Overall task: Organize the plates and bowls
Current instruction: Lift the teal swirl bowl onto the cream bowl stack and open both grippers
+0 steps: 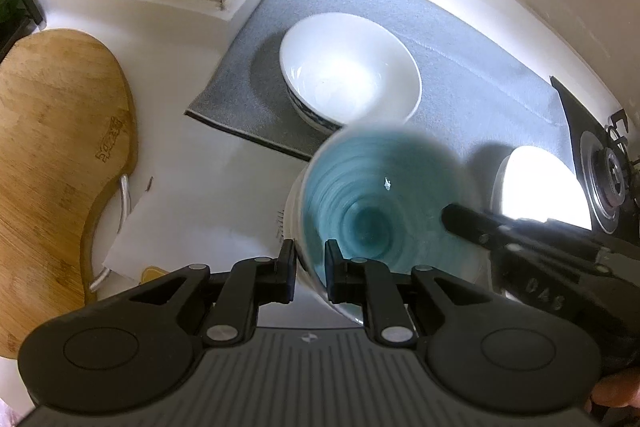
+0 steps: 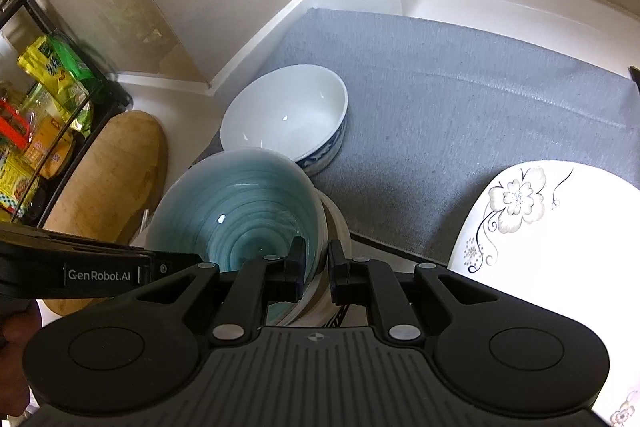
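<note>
A teal-glazed bowl (image 1: pixel 376 203) with ring pattern is held by both grippers at opposite rims, just in front of the grey mat. My left gripper (image 1: pixel 311 267) is shut on its near rim. My right gripper (image 2: pixel 317 269) is shut on its right rim; the bowl also shows in the right wrist view (image 2: pixel 236 211). A white bowl with a blue-patterned outside (image 1: pixel 350 71) stands on the grey mat (image 1: pixel 460 39), just beyond the teal bowl; it also shows in the right wrist view (image 2: pixel 284 115). A white flowered plate (image 2: pixel 552 227) lies to the right.
A wooden cutting board (image 1: pixel 56 151) lies on the white counter at the left. A black rack with food packets (image 2: pixel 44 115) stands behind it. A gas burner (image 1: pixel 608 179) is at the right edge. Walls and a corner column close the back.
</note>
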`<state>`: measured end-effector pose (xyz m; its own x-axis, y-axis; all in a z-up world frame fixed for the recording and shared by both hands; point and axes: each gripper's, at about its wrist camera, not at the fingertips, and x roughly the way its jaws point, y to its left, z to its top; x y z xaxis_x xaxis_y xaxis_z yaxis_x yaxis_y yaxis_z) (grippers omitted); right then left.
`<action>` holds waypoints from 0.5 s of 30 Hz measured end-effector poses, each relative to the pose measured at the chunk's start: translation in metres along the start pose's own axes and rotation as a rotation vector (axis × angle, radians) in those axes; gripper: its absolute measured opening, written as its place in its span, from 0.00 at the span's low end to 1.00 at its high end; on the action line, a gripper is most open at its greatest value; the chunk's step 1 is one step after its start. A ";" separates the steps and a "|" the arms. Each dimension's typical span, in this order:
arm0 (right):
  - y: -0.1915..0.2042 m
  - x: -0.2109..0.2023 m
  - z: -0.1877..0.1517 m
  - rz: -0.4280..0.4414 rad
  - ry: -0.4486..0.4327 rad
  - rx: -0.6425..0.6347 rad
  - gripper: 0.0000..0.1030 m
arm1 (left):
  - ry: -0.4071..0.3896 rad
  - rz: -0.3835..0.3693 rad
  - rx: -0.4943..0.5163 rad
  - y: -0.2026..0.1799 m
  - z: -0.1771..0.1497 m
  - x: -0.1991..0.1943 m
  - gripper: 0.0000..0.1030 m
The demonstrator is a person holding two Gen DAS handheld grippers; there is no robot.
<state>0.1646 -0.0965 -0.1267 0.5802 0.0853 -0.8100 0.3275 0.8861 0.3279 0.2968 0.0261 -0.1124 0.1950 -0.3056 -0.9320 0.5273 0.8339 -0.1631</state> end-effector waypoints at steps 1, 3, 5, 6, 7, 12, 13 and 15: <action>0.000 -0.004 0.001 -0.011 -0.023 -0.006 0.16 | -0.018 0.009 0.006 -0.001 0.000 -0.003 0.26; 0.000 -0.009 0.002 -0.018 -0.065 -0.019 0.19 | -0.046 0.021 0.015 -0.001 0.002 -0.009 0.54; 0.000 -0.011 0.002 -0.024 -0.078 -0.019 0.28 | -0.075 0.019 0.009 0.002 0.004 -0.015 0.74; 0.000 -0.011 0.002 -0.023 -0.076 -0.016 0.30 | -0.101 0.023 0.008 0.003 0.005 -0.019 0.79; -0.001 -0.010 0.001 -0.020 -0.070 -0.012 0.32 | -0.122 0.031 0.008 0.004 0.005 -0.022 0.79; -0.002 -0.006 0.000 -0.022 -0.046 -0.002 0.40 | -0.127 0.049 0.030 0.010 0.004 -0.013 0.80; -0.002 -0.005 0.000 -0.025 -0.039 -0.006 0.42 | -0.123 0.055 0.036 0.010 0.003 -0.010 0.80; -0.001 -0.003 -0.002 -0.032 -0.030 -0.014 0.44 | -0.119 0.062 0.047 0.013 -0.003 -0.001 0.80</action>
<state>0.1608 -0.0969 -0.1257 0.5919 0.0433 -0.8048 0.3361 0.8944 0.2953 0.3010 0.0382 -0.1143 0.3237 -0.3091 -0.8942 0.5489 0.8312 -0.0885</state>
